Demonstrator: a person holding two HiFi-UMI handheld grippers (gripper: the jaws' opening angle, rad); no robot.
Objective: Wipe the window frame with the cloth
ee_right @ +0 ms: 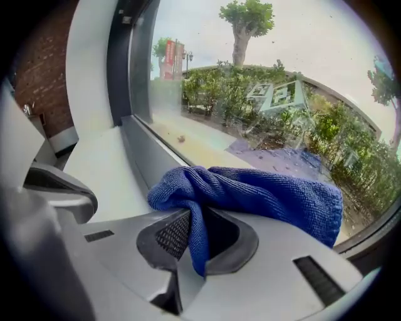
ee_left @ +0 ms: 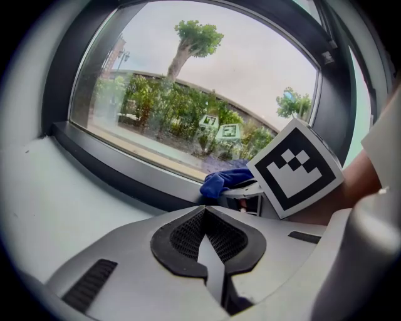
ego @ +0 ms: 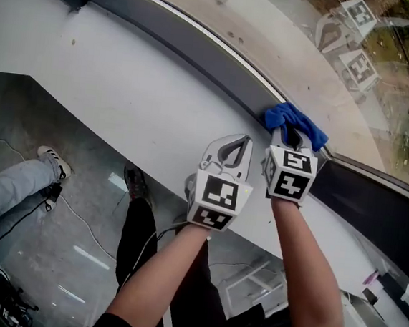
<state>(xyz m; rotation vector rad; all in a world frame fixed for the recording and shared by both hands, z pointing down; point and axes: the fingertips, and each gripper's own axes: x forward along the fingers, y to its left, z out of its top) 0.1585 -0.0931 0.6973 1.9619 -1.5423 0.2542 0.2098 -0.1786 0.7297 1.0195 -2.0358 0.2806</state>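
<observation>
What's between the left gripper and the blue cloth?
Only bare white sill, seen in the head view. The left gripper has its jaws shut and empty; the right gripper holds the cloth.

The head view looks steeply down on the window frame (ego: 200, 54); both gripper views face it closely.

the cloth (ego: 295, 123) is blue terry, bunched up, with one fold pinched between the jaws of the right gripper (ego: 294, 139). it sits at about 2 o'clock in the head view, pressed against the dark grey window frame (ego: 200, 54), which runs diagonally from 11 to 4 o'clock below the glass.
</observation>
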